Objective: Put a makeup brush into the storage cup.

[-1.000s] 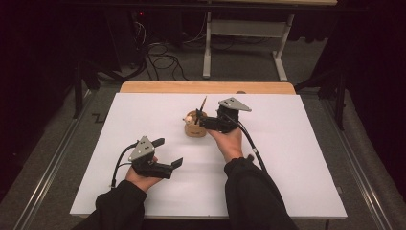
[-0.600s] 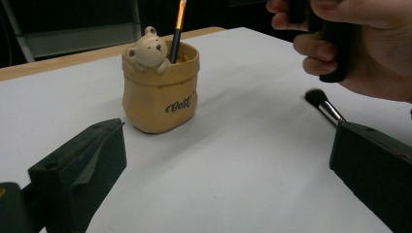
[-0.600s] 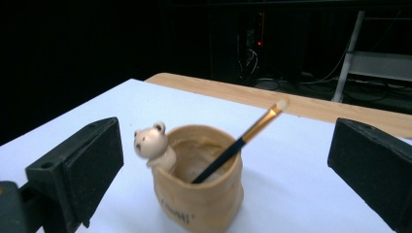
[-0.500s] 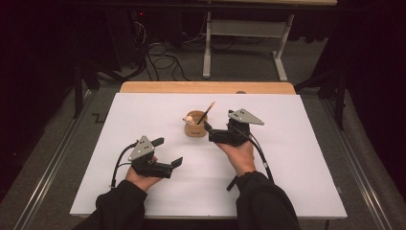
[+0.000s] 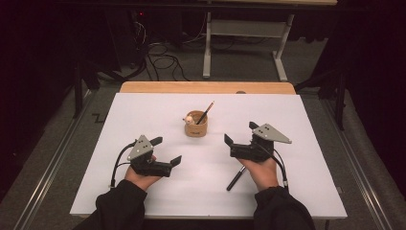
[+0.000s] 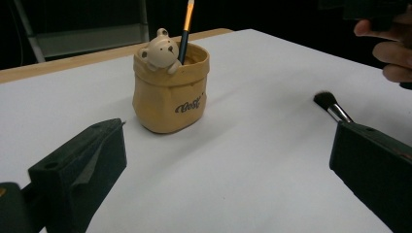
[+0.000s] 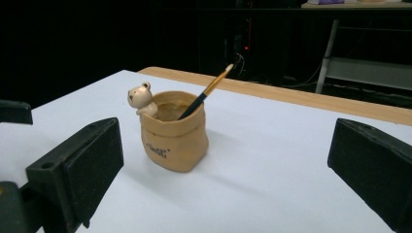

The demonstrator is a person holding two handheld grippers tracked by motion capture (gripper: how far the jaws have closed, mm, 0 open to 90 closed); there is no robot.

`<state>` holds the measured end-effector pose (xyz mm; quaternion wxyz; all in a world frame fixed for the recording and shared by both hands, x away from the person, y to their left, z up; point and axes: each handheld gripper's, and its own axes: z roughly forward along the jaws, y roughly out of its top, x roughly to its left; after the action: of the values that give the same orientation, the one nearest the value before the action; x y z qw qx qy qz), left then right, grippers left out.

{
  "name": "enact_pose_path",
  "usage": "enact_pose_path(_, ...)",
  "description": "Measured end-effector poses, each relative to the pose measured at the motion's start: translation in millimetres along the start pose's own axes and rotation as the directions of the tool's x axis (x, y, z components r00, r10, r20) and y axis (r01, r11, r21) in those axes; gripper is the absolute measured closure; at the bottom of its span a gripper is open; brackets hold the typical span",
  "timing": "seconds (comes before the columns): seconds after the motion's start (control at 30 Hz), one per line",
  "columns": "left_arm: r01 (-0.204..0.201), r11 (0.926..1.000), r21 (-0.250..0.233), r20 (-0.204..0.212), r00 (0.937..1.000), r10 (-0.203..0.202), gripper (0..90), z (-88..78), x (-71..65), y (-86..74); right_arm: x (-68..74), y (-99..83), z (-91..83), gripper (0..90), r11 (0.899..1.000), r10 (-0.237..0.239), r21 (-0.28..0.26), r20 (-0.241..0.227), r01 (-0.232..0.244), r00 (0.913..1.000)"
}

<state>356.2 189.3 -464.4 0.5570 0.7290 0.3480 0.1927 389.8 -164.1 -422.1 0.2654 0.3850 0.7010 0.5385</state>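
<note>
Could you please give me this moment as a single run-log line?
left claw: open, empty | right claw: open, empty | pencil: in bear pot | makeup brush: lying on table by right hand

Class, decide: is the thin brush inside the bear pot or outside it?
Inside. The thin brush leans in the bear pot, its tip above the rim.

Tan pot [image 6: 170,92] with dark lettering and a cream bear [image 6: 159,48] on its rim, orange-and-dark-handled brush [image 7: 206,92] inside, black brush [image 5: 236,178] on white table [image 5: 143,110], tan wooden far edge, black grippers, grey plates
</note>
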Motion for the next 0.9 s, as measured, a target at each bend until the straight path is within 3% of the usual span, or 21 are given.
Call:
enact_pose_path(0.63, 0.019, 0.9998, -0.002, -0.029, 0.9994, -0.019, 0.7, -3.4, 3.6, -1.3, -23.9, -28.3, -59.8, 0.3, 0.997, -0.070, 0.019, 0.051, 0.069, 0.9962)
enact_pose_path(0.9, 0.015, 0.9999, -0.003, -0.034, 0.9993, -0.015, 0.7, -4.3, 2.4, -1.5, -33.1, -40.8, -79.5, 0.2, 0.999, -0.054, 0.001, 0.072, 0.054, 0.9959)
